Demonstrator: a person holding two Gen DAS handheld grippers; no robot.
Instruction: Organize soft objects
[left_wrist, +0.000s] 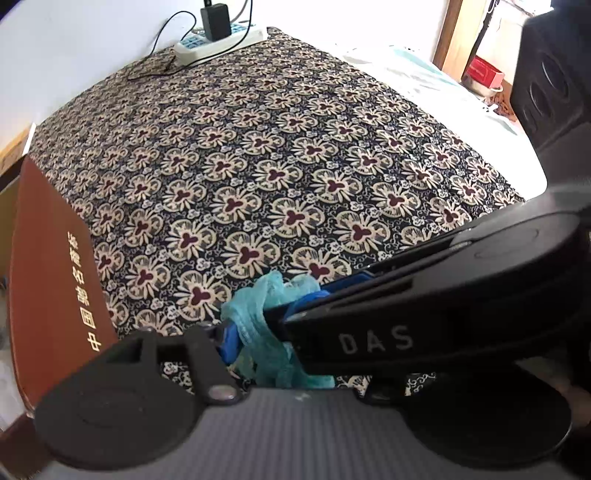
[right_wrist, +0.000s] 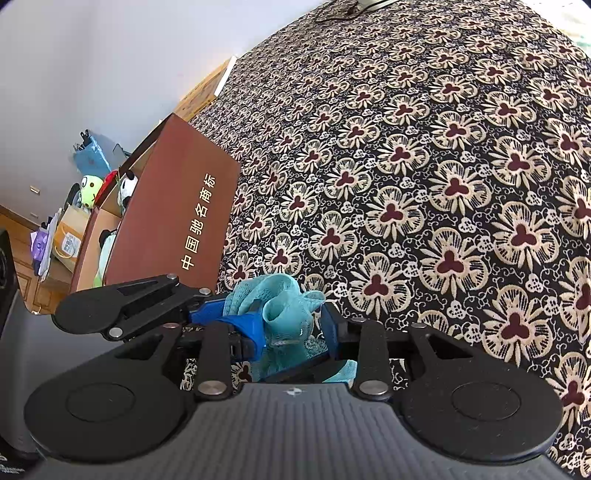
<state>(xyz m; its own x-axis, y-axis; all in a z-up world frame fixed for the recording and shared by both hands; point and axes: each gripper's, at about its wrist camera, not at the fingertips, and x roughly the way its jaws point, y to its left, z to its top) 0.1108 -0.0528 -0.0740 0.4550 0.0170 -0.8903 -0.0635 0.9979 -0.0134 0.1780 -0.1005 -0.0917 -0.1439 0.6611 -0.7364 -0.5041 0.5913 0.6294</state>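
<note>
A brown box (right_wrist: 173, 206) with gold lettering is standing open just to the left of both grippers; inside it, soft toys (right_wrist: 127, 188) are showing, one a black-and-white panda, though the rest of its contents are hard to make out. Beyond the box, further left, a cardboard carton (right_wrist: 68, 236) and a green plush (right_wrist: 90, 190) are sitting on the floor by the wall.

The teal mesh cloth (right_wrist: 284, 310) is bunching up between the two tools, right at their tips. The right gripper (right_wrist: 291, 332) is clenching on it, blue pads pressing into the fabric. The left gripper (left_wrist: 255, 339) is reaching in from the left; whether it is gripping the cloth I cannot tell.

Under and ahead of the grippers a floral bedspread (left_wrist: 277, 166) is covering the bed, with a white power strip (left_wrist: 218, 40) lying at its far edge
</note>
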